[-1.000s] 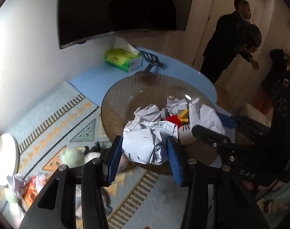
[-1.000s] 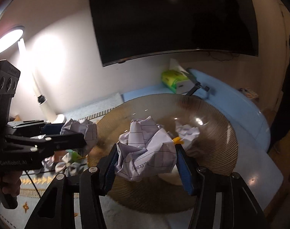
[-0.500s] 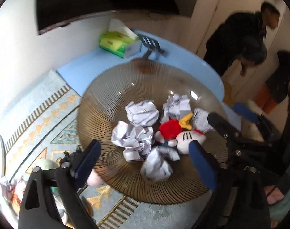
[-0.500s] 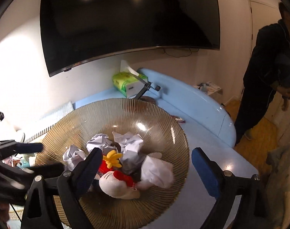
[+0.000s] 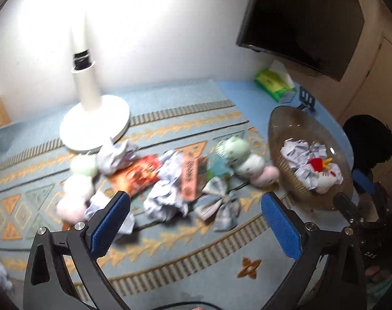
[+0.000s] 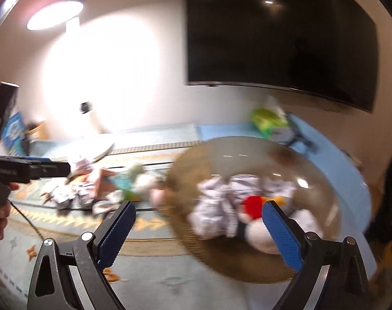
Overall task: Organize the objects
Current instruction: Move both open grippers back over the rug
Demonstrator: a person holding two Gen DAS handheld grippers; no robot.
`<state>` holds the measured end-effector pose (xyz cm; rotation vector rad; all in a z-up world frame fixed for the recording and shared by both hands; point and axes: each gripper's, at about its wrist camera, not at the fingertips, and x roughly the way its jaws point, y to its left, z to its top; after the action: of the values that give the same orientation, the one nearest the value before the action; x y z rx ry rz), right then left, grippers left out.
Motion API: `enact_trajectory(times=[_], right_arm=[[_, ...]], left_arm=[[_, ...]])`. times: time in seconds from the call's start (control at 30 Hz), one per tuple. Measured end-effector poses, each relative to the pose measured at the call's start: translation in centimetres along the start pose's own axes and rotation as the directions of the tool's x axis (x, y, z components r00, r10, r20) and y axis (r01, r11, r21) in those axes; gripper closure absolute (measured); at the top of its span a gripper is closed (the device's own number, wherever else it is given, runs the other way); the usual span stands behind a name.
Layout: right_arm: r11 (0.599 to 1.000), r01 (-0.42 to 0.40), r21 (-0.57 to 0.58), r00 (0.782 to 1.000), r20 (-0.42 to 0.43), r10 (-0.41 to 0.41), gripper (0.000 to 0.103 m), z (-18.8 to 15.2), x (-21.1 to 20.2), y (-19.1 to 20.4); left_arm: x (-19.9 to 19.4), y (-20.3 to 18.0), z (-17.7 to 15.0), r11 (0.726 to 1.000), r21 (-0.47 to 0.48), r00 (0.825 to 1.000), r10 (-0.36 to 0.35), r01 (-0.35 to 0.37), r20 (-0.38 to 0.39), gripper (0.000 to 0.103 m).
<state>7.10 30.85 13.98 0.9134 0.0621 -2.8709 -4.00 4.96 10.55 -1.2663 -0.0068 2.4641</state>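
A brown ribbed glass bowl (image 5: 278, 126) (image 6: 332, 222) holds several crumpled paper balls (image 5: 296, 149) (image 6: 216, 206) and a white plush with a red and yellow comb (image 5: 322, 173) (image 6: 258, 230). More crumpled paper (image 5: 165, 196), plush toys (image 5: 237, 155), an orange packet (image 5: 136, 173), a pink box (image 5: 189, 178) and a checked bow (image 5: 221, 206) lie on the patterned rug (image 5: 196, 248). My left gripper (image 5: 193, 222) is open and empty above the rug, near the loose paper. My right gripper (image 6: 198, 227) is open and empty by the bowl's left rim.
A white lamp base (image 5: 95, 126) stands on the rug at the back. A green tissue box (image 5: 273, 85) (image 6: 268, 121) and a black stand (image 5: 305, 100) sit on the blue surface behind the bowl. A TV (image 6: 281, 33) hangs on the wall. The view is blurred.
Both grippers opened and dropped their crumpled paper into the bowl. Both have since swung left, the left one away from the bowl to the clutter on the rug.
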Motion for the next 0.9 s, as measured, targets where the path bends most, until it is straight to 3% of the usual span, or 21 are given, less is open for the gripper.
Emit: enact_trajectory(times=[0.1, 0.3, 0.6, 0.9], right_arm=[[0.993, -0.100, -0.064, 0.995, -0.024, 0.099, 0.004, -0.6, 0.7, 3.2], [0.957, -0.231, -0.177, 0.969, -0.135, 0.208, 0.004, -3.1, 1.8, 8.3], [0.949, -0.276, -0.152, 0.949, -0.199, 0.244, 0.004, -3.7, 3.2, 10.0], [0.950, -0.281, -0.138, 0.939, -0.243, 0.242, 0.004, -3.9, 4.9, 11.1]], left_arm=[[0.0, 2.4, -2.4, 0.996, -0.033, 0.996, 0.080, -0.081, -0.035, 0.001], [0.0, 6.0, -6.8, 0.977, -0.134, 0.983, 0.154, -0.167, -0.099, 0.001], [0.0, 7.8, -7.9, 0.961, -0.186, 0.977, 0.187, -0.204, -0.102, 0.001], [0.9, 9.6, -7.7, 0.955, -0.237, 0.982, 0.158, -0.180, -0.108, 0.001]])
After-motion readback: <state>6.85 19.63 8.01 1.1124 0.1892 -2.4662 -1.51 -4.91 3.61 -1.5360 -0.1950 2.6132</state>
